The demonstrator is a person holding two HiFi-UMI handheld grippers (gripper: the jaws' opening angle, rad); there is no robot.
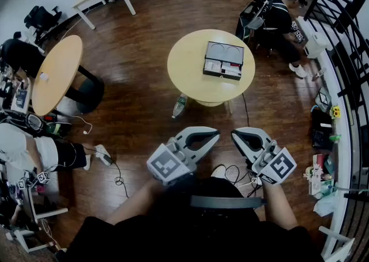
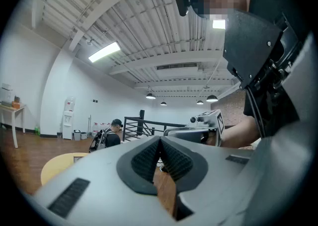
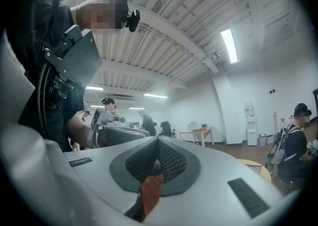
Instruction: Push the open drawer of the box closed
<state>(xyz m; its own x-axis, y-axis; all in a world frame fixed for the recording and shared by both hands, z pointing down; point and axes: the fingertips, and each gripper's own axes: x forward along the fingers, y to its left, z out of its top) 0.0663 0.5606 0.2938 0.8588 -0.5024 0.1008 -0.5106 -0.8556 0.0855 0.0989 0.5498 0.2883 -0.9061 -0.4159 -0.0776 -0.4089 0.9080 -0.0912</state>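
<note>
While I hold both grippers level near my body: left gripper (image 1: 214,134), jaws pressed together, empty; right gripper (image 1: 235,133), likewise closed, empty. Well beyond them: box (image 1: 223,60) on round table (image 1: 180,76), drawer (image 1: 222,70) open toward me, contents too small to make out.

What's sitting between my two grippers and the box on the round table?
In the head view: wood floor, a bottle on it near the table, then the table's near rim before the box.
</note>
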